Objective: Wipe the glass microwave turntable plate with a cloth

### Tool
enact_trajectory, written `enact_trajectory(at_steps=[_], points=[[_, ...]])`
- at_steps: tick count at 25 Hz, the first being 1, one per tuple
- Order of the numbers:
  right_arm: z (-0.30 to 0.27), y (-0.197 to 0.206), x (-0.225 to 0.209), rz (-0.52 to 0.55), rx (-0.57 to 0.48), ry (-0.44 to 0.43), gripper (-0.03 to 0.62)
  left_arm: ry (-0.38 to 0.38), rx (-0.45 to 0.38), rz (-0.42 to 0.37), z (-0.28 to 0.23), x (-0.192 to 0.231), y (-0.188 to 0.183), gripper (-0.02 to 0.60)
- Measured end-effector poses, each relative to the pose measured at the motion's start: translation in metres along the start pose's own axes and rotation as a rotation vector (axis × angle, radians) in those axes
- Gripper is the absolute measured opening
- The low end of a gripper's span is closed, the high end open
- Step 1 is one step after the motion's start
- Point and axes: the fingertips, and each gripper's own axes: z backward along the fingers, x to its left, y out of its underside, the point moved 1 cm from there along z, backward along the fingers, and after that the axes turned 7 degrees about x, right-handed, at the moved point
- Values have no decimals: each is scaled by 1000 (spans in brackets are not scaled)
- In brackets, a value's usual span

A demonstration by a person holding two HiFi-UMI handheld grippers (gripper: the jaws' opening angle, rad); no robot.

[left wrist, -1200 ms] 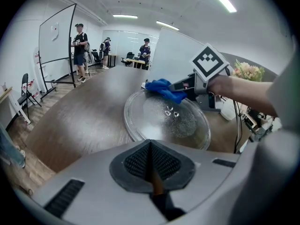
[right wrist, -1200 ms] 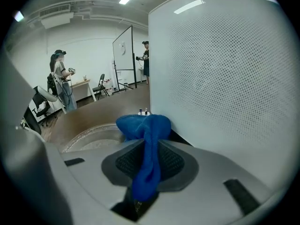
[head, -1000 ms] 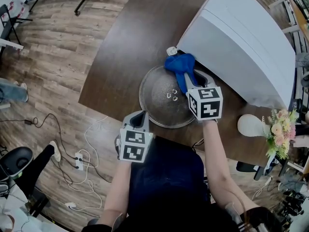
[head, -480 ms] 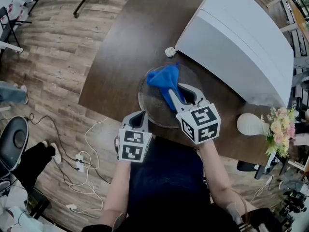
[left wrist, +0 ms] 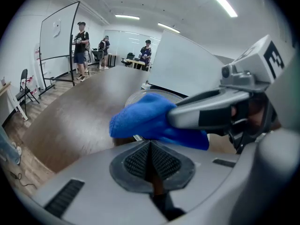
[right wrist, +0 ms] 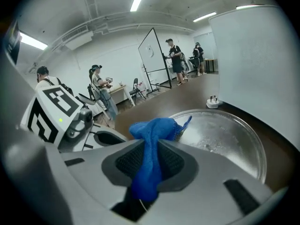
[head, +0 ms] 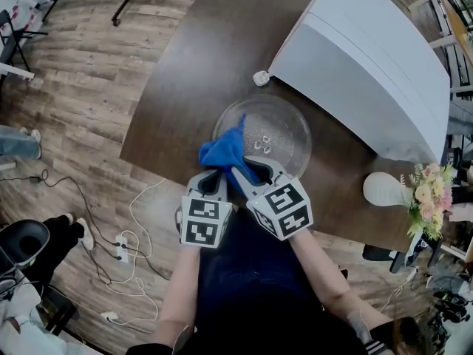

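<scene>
The round glass plate (head: 279, 133) lies on the dark wooden table (head: 199, 58) in front of a white microwave (head: 369, 58). A blue cloth (head: 222, 154) rests on the plate's near left rim, and my right gripper (head: 244, 174) is shut on it. In the right gripper view the cloth (right wrist: 152, 130) hangs pinched between the pads, with the plate (right wrist: 225, 135) ahead. My left gripper (head: 213, 177) sits at the plate's near rim, close beside the right one, its jaws shut on the rim. From the left gripper (left wrist: 150, 153), the cloth (left wrist: 145, 121) hides most of the plate.
A white plug (head: 260, 78) lies on the table by the microwave's corner. A white vase (head: 384, 191) with flowers (head: 432, 191) stands at the right. The table's near edge runs just under the grippers; cables (head: 126, 242) lie on the floor. People stand far off (left wrist: 80, 43).
My right gripper has dragged the blue cloth across the plate, from the far side by the microwave to the near left rim. The left gripper has stayed in place.
</scene>
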Motion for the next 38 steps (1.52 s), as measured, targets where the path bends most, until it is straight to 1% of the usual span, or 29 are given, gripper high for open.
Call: enact_trajectory(at_steps=[3, 7, 11, 17, 23, 30, 38], points=[[-10, 11, 7, 47, 52, -7, 71, 0, -1, 3, 0, 0, -1, 3], [-16, 17, 12, 161, 93, 22, 71, 1, -1, 4, 1, 0, 0, 3], [-16, 17, 7, 197, 108, 46, 71, 3, 1, 3, 1, 0, 0, 3], [-9, 17, -15, 189, 112, 107, 71, 6, -3, 8, 1, -1, 0, 3], [-2, 16, -36, 199, 113, 150, 71, 7, -8, 8, 0, -3, -1, 3], [4, 13, -59, 148, 99, 178, 71, 8, -3, 6, 0, 0, 0, 3], [11, 5, -95, 166, 90, 259, 71, 8, -1, -1, -1, -1, 0, 3]])
